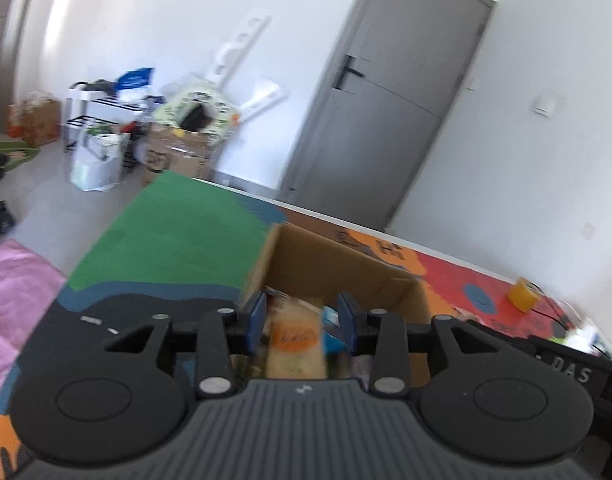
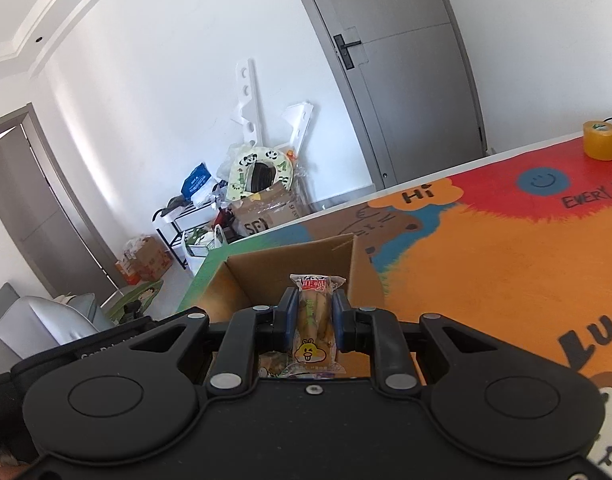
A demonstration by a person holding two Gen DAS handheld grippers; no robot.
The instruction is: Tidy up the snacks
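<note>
Over the open cardboard box on the desk, you are carrying a snack packet clamped in the right hand-held gripper, while the left hand-held gripper is hanging part-open above boxed snacks, apparently gripping nothing; lowering and releasing inside looks next.

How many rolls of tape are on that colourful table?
1. The yellow tape roll stands on the red far part of the table mat, beyond the cardboard box. Others may lie outside the view.
</note>
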